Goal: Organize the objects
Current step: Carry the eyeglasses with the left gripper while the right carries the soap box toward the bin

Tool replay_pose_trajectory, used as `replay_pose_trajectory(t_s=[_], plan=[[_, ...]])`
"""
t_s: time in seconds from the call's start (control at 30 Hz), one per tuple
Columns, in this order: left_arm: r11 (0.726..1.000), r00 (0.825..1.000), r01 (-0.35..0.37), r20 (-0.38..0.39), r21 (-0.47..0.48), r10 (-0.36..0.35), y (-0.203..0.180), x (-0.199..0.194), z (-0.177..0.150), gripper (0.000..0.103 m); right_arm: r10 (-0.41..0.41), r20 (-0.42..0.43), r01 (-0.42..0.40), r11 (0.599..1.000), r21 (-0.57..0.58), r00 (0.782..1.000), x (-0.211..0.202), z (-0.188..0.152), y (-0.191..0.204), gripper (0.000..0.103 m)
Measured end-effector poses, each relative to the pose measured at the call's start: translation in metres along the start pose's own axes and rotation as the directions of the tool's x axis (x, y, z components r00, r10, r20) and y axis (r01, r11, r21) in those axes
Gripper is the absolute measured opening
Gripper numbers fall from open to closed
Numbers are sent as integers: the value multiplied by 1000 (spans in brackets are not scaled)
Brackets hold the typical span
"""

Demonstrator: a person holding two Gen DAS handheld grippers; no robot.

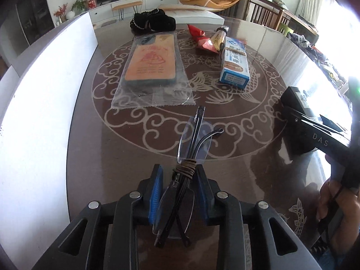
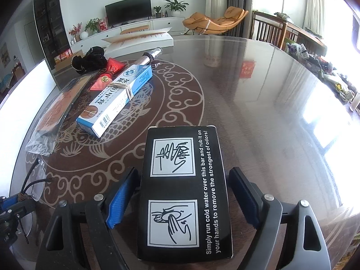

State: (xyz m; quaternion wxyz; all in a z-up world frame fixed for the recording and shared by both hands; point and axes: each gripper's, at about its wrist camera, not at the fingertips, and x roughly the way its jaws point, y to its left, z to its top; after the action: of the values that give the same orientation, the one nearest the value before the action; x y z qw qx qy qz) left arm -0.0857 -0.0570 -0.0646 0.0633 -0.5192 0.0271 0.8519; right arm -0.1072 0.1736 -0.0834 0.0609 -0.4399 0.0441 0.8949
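With the left gripper (image 1: 177, 191) standing around the folded glasses (image 1: 191, 148), the sound way to do this step is to centre the bundle between the blue pads (image 1: 154, 199) and press on the stacked temple arms, near the brown cord (image 1: 188, 165) wound round them, rather than on the thin clear lenses, which would likely slip or flex; the jaws are partly open with the glasses between them, and I cannot tell whether the pads actually touch the frame. The right gripper (image 2: 181, 202) stands wide, its pads on either side of the black box (image 2: 183, 189) with a clear gap on the right side, so it grips nothing; if that box is to be moved, closing squarely on its long sides should hold it flat. The glasses are rimless, with dark thin arms folded and crossed, tied at the hinge end, lying on the glossy patterned desk (image 1: 225, 117). Taking the black box as landmark: the glasses lie to its left, near the desk's front edge; the blue-and-white carton (image 2: 114, 101), bound with a rubber band, lies beyond it to the left; further beyond that sit a red packet (image 2: 108, 74) and a black fabric bundle (image 2: 90, 60); the bagged orange phone case (image 1: 150, 60) lies farthest left.
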Motion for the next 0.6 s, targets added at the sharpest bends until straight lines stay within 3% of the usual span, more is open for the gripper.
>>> replay_pose_trajectory(t_s=[0.07,0.17,0.23,0.27,0.3,0.33,0.37,0.53,0.6], plan=[[999,999,-36,4,32,36,-1,1,-2,58,18,-2,-18,1000,5,1000,0,0,-2,89],[995,998,-55,29,82,53,-5,2,-3,61,48,-33,-48,999,-12,998,3,3,0,96],[994,999,-42,37,98,39,-7,2,-2,44,53,-101,-56,998,-28,993,6,12,1,95],[995,999,-24,38,99,20,-8,1,-2,14,80,-133,-83,996,-19,988,8,17,-1,95],[995,999,-24,37,100,20,-9,2,-2,11,105,-159,-108,994,-10,982,10,22,-2,95],[995,999,-25,42,94,21,-10,2,-2,11,109,-188,-114,993,-14,976,12,28,-2,81],[997,999,-5,44,75,2,-7,0,-4,10,67,-195,-76,996,-40,978,12,32,-2,60],[992,989,122,90,-35,-118,11,-32,-16,10,127,-240,-134,991,-13,962,-1,30,-7,58],[985,979,165,132,-55,-156,20,-58,-21,10,199,-237,-197,980,36,951,-17,23,-8,58]])
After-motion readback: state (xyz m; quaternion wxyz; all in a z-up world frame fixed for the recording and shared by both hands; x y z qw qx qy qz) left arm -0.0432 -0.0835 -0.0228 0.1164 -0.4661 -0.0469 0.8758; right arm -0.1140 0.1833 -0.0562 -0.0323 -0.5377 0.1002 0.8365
